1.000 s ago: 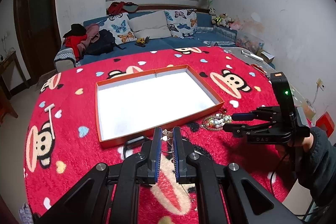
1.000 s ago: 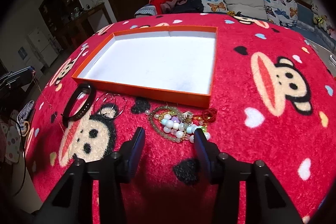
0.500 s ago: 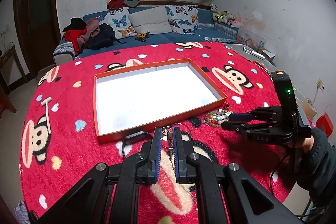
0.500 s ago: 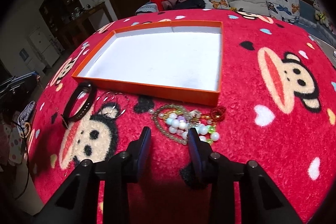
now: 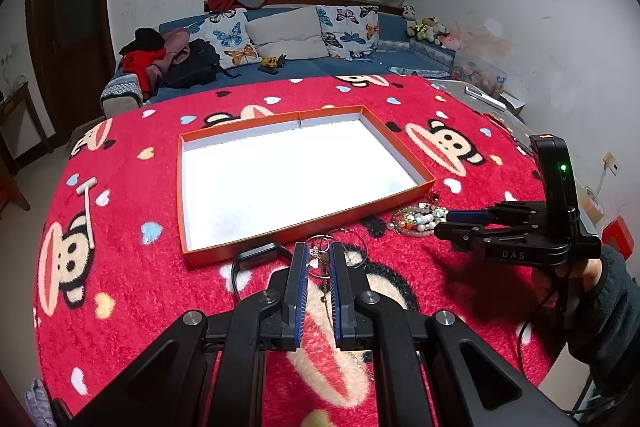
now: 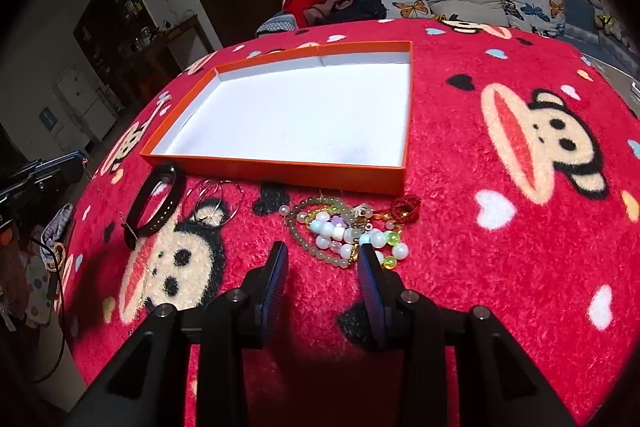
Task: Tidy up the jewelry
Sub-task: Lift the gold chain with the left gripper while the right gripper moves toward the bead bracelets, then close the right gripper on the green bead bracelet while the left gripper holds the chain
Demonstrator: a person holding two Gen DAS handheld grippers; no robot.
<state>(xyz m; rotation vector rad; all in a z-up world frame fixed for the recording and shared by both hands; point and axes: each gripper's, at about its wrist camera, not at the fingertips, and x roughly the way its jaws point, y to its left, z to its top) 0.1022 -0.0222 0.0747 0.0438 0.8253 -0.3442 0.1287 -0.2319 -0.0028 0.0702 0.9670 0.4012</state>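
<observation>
right gripper (image 6: 322, 255) jaws narrowed, perhaps nearer beads (image 6: 349, 231)

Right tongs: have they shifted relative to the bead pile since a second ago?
Yes. The right tongs have narrowed and crept toward the beaded bracelets, which lie before the orange tray; nothing is gripped yet.

1. A red blanket (image 5: 168, 195) printed with cartoon monkey faces spreads beneath the tool.
2. Straight ahead, beyond the blanket, stands a blue sofa (image 5: 360, 63) with butterfly cushions (image 5: 234, 41).
3. Clothes (image 5: 154, 53) are piled at the sofa's left end (a dark bag beside them).
4. Plush toys (image 5: 426, 27) sit far ahead to the right.
</observation>
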